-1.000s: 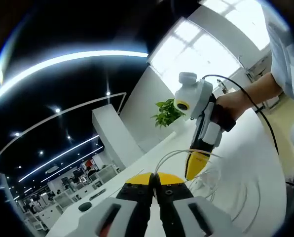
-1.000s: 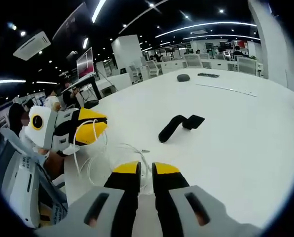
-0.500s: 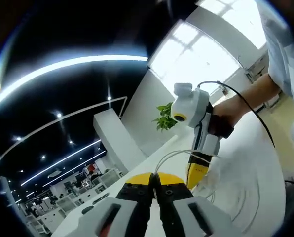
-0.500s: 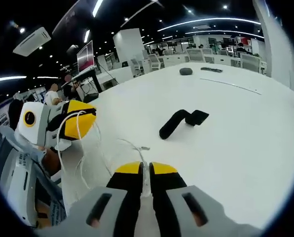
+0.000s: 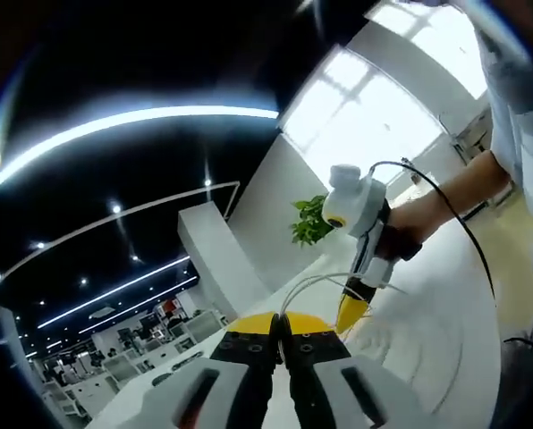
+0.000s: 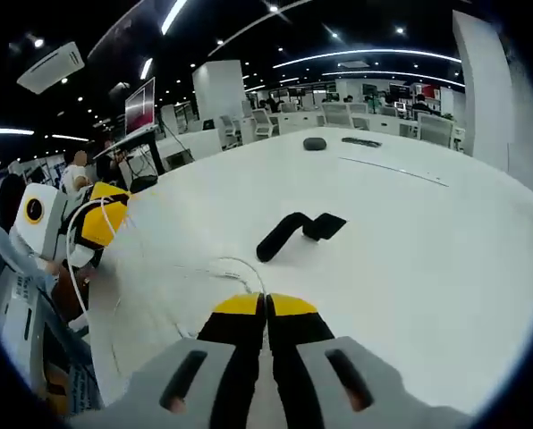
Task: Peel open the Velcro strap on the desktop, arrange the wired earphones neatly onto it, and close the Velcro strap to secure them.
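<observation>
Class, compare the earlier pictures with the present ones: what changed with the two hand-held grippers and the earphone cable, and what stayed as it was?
The right hand-held gripper closed from slightly open to shut, seemingly on the white cable. The two grippers drew apart, stretching the cable's loops out between them. The left hand-held gripper stayed shut, cable draped over it. The black strap stayed lying untouched on the desk.

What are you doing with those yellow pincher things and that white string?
A person holds a gripper in each hand and is stretching white wired earphones between them above a white table. The left gripper has the cable looped over its yellow jaws, and the right gripper has its jaws shut on another part of the cable. The black Velcro strap lies on the table past them, with nothing on it yet.
</observation>
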`<action>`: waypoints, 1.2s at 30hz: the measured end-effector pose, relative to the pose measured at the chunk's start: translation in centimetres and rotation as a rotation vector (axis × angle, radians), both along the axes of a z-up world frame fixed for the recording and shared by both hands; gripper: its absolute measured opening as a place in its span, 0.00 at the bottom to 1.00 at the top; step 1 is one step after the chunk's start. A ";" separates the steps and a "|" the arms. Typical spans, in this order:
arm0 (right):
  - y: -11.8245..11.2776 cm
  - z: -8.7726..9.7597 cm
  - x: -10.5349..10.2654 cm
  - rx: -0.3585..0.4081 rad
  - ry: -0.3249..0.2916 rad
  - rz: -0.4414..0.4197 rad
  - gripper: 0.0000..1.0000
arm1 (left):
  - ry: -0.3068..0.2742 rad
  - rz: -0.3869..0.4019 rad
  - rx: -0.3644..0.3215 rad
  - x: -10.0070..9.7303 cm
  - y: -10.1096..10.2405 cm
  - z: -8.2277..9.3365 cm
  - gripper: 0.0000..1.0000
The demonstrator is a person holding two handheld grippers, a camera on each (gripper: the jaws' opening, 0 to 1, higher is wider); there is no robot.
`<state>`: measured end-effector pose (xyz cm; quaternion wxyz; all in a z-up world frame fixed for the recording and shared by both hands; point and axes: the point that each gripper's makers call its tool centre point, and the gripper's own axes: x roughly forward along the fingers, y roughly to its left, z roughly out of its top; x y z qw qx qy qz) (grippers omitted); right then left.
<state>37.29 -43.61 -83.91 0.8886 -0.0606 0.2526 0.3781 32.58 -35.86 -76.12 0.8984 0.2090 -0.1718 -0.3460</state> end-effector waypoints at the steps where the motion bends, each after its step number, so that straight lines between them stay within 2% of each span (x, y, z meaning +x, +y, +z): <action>1: -0.2 0.0 0.1 -0.001 -0.003 -0.006 0.04 | -0.005 0.004 -0.005 0.1 0.1 0.3 0.06; 8: -1.0 0.1 0.8 0.006 -0.019 -0.041 0.04 | -0.042 0.025 -0.021 0.3 0.4 1.8 0.06; 12: -0.7 0.6 0.7 0.032 -0.024 -0.044 0.04 | -0.018 0.026 0.010 1.2 -0.6 -0.5 0.06; 16: -0.3 1.1 0.4 0.037 -0.043 -0.035 0.04 | 0.033 0.014 0.036 2.1 -1.7 -2.5 0.06; 23: 0.3 2.5 -0.3 0.029 -0.107 -0.024 0.04 | 0.078 0.005 0.050 3.0 -2.8 -3.8 0.06; 24: 0.4 2.6 -0.4 0.029 -0.116 -0.024 0.04 | 0.084 0.001 0.051 0.7 -0.9 -2.3 0.06; 30: 1.0 3.0 -0.9 0.022 -0.131 -0.004 0.04 | 0.114 -0.012 0.065 -0.1 -0.8 -3.0 0.06; 36: 1.0 3.4 -1.1 0.030 -0.147 -0.009 0.04 | 0.140 -0.006 0.079 -0.1 -0.4 -3.5 0.06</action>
